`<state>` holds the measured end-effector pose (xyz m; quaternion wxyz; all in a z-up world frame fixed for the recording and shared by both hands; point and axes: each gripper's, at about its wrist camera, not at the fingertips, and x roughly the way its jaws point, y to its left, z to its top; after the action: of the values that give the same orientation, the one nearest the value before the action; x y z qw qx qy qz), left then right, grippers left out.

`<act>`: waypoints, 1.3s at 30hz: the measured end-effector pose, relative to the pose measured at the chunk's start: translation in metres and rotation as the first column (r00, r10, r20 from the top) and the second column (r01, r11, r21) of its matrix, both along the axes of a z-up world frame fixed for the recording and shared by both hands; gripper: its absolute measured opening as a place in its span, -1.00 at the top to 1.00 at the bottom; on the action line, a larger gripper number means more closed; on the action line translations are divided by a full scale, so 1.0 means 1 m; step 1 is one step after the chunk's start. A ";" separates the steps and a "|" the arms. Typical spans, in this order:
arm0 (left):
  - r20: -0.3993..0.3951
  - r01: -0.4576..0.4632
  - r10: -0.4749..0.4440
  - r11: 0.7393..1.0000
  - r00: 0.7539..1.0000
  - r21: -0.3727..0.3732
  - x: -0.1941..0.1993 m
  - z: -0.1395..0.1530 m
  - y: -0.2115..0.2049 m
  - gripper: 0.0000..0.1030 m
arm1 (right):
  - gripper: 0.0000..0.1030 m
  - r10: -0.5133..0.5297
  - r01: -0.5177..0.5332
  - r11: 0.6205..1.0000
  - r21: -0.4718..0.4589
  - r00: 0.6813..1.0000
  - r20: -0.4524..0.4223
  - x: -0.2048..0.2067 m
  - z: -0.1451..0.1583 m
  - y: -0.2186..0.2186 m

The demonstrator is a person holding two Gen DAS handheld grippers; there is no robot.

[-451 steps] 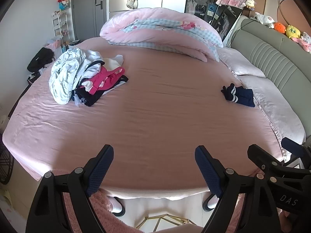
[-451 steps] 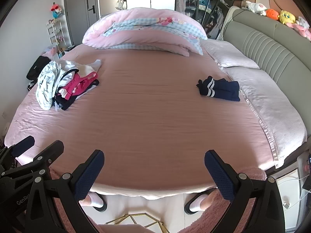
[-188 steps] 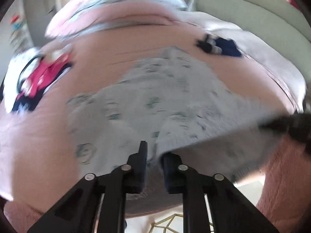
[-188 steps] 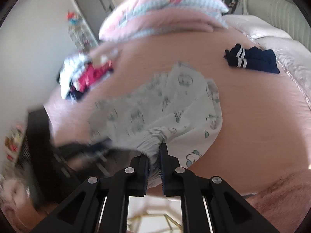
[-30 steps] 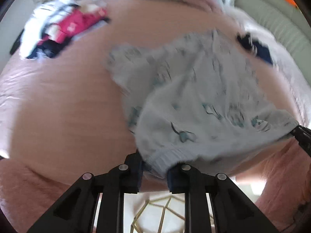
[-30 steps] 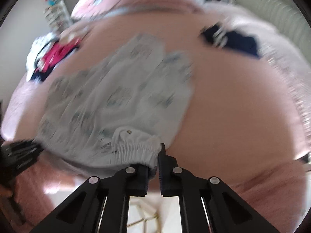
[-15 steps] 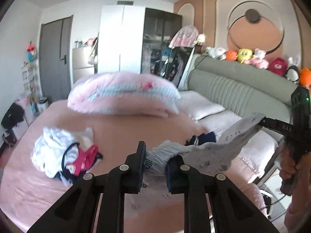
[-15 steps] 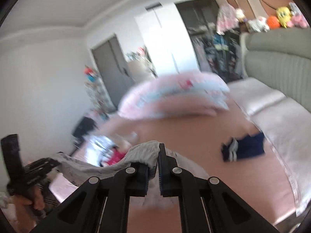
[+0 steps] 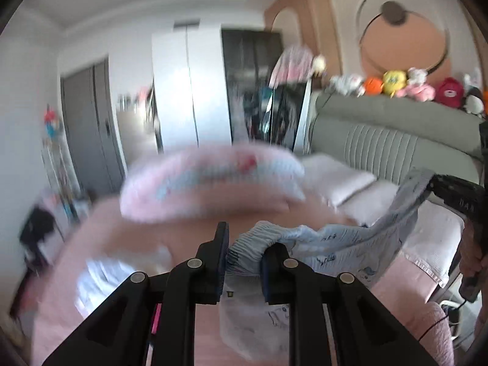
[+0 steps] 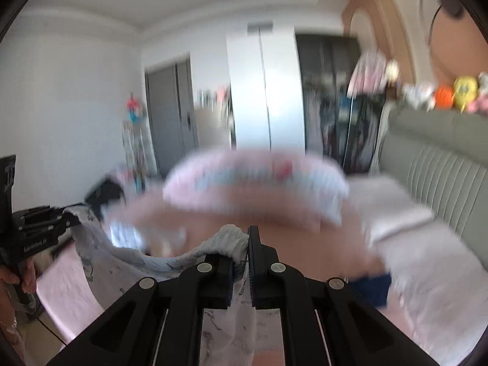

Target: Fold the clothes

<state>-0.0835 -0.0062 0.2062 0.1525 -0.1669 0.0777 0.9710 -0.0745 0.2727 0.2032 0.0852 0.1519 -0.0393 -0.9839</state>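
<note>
both grippers hold the pants (image 9: pixel 335 241) up above the bed (image 9: pixel 122 244): left gripper (image 9: pixel 244 262) pinches one waistband end, right gripper (image 10: pixel 241 271) is clamped on the other, cloth sagging between.

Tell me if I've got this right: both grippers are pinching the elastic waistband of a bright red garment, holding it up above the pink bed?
Not quite. The garment is pale blue-grey with small printed figures, not bright red; the left wrist view shows it best. The rest holds: the left gripper and the right gripper each pinch its gathered waistband, and it hangs above the pink bed.
</note>
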 end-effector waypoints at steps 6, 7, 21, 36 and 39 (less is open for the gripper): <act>0.171 0.053 -0.049 0.998 0.984 -0.019 0.022 -0.074 0.001 0.66 | 0.91 -0.023 0.027 0.996 -0.084 0.999 0.045 0.033 -0.050 0.005; 0.252 0.053 -0.045 0.998 0.967 -0.024 0.017 -0.108 0.003 0.66 | 0.91 -0.030 0.040 0.995 -0.096 0.994 0.102 0.035 -0.080 0.006; 0.787 0.056 0.031 0.995 0.617 -0.083 -0.006 -0.395 0.024 0.41 | 0.78 -0.019 0.090 0.995 -0.051 0.645 0.764 0.011 -0.386 0.005; 0.737 0.020 0.053 0.996 0.673 -0.090 -0.005 -0.389 0.024 0.31 | 0.72 0.012 -0.042 0.999 0.027 0.724 0.690 -0.005 -0.362 -0.028; 0.770 0.017 0.090 0.991 0.631 -0.130 -0.001 -0.402 0.025 0.31 | 0.72 -0.040 -0.034 0.996 0.080 0.642 0.766 -0.009 -0.398 -0.023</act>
<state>-0.0843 0.0184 -0.1963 0.1406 -0.5780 0.0621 0.8014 -0.0838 0.2499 -0.1951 0.0524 0.5575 -0.0291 -0.8280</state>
